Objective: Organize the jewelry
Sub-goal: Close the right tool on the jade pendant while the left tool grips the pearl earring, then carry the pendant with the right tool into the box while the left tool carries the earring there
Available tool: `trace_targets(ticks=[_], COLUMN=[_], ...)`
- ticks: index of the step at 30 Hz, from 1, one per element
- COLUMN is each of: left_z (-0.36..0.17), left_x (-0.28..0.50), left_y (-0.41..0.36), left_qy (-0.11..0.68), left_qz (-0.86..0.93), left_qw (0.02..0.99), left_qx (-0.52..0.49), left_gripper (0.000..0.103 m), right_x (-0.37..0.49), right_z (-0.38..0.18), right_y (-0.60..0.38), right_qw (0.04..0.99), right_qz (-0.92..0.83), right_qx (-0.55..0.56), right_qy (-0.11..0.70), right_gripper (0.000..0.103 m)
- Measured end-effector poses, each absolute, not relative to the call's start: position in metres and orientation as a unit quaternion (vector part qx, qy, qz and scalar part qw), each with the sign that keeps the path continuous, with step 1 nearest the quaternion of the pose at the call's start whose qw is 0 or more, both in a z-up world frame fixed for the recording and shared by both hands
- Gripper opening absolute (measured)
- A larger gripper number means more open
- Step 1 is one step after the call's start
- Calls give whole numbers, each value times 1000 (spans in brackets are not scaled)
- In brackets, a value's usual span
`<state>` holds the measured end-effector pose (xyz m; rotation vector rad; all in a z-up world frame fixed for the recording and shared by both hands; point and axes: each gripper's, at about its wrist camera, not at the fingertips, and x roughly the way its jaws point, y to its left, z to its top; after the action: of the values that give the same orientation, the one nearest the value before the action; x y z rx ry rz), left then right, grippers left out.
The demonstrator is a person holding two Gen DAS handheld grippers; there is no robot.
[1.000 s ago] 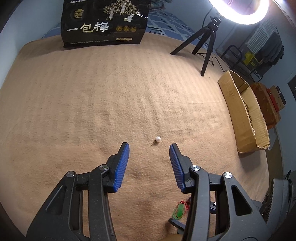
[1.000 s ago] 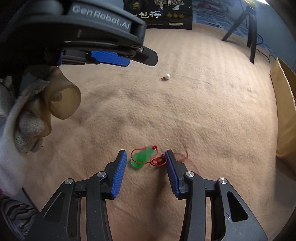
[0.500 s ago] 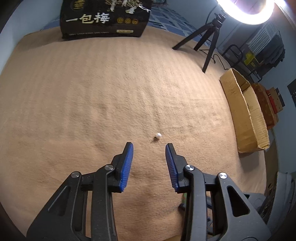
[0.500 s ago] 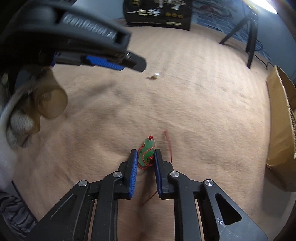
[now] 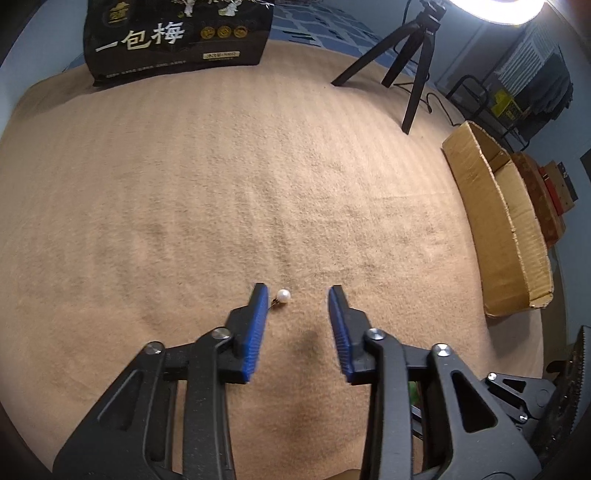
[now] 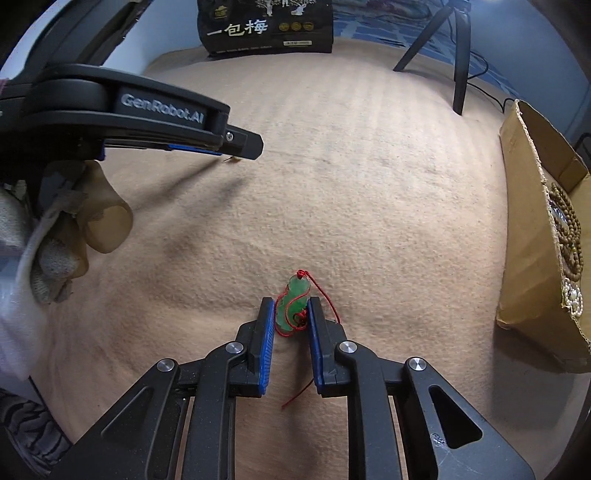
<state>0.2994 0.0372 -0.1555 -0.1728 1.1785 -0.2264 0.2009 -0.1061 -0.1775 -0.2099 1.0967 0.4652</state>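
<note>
Left hand-held gripper [image 5: 298,291]: jaws apart, pearl [image 5: 283,295] between them
Right hand-held gripper [image 6: 291,308]: clamped on jade pendant [image 6: 291,304]
Left casing: "GenRobot.AI"
Bag [image 5: 177,33]: "一包梅"

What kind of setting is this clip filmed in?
Probably a room at home set up for recording, not a lab: a tan blanket as the work surface, a ring light on a tripod, and a cardboard box holding beads.
</note>
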Motion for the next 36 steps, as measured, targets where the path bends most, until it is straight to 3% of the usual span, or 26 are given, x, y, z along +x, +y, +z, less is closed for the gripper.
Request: trace_targets(ticks=[10,14,16,19,36], left_z=[-163,-166,-166,-167,-134], left_x=[304,307,308,310,292], left_y=[34,36,36,36,39], left_qy=[557,559,559,559,525], left_qz=[-87,-82,-82,-85,-101], left_qw=[823,823,823,823,842], left_qx=[-64,-62,-59,-56,-68], left_gripper=[29,21,10,7,7], right_x=[204,202,202,206,197], right_z=[-180,-180,-179,-180,-153], right_y=[-109,-110,-109,-109,-125], right_qw=[821,821,821,820,837], right_qz=[221,222,221,222,214], right_qx=[-100,-100,-100,-100,-80], right_qy=[517,517,517,518,497], right_gripper=[15,15,15,15,15])
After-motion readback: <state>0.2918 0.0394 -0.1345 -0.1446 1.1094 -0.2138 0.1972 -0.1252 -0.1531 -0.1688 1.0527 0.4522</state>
